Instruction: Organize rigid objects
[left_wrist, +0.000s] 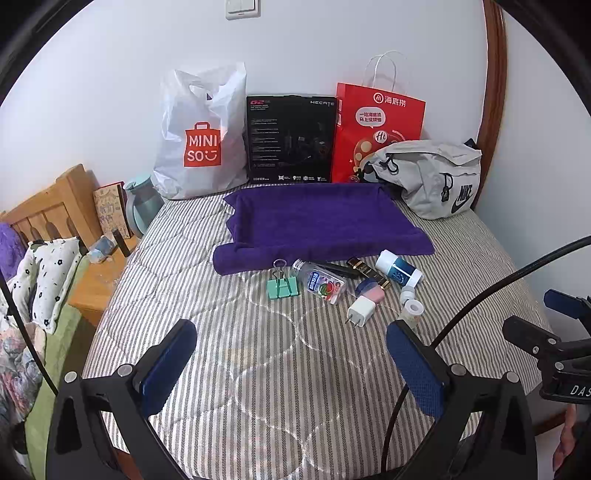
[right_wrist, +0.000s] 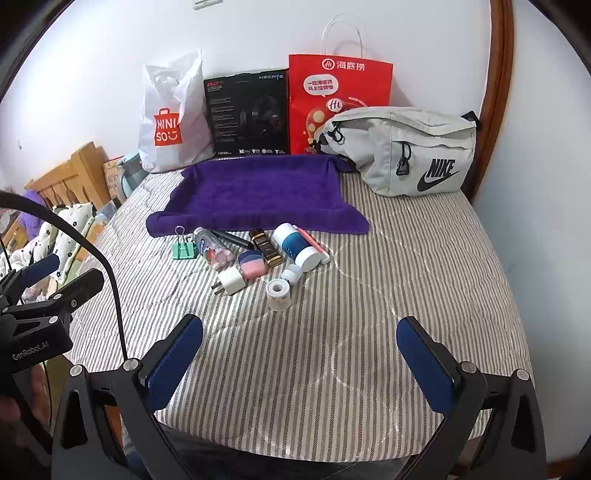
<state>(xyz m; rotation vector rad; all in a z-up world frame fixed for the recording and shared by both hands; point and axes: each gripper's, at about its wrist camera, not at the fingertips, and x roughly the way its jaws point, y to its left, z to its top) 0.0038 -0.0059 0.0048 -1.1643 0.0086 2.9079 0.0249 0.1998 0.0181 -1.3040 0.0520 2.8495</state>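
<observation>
Several small rigid items lie in a cluster on the striped bed, just in front of a purple towel (left_wrist: 317, 221) (right_wrist: 258, 195). Among them are a green binder clip (left_wrist: 282, 286) (right_wrist: 183, 249), a clear pill bottle (left_wrist: 322, 282) (right_wrist: 216, 251), a white charger plug (left_wrist: 360, 308) (right_wrist: 229, 282), a pink-and-blue case (right_wrist: 252, 266), a brown-gold box (right_wrist: 266, 248), a white-and-blue bottle (left_wrist: 399, 268) (right_wrist: 297, 245) and a small white roll (right_wrist: 278, 293). My left gripper (left_wrist: 291, 354) and right gripper (right_wrist: 300, 350) both hover open over bare bedding, short of the cluster, holding nothing.
Against the wall stand a white Miniso bag (left_wrist: 201, 140), a black Hecate box (left_wrist: 291, 138) and a red paper bag (left_wrist: 376, 122). A grey Nike pouch (right_wrist: 410, 147) lies at the back right. A wooden nightstand (left_wrist: 99, 284) and headboard are at left.
</observation>
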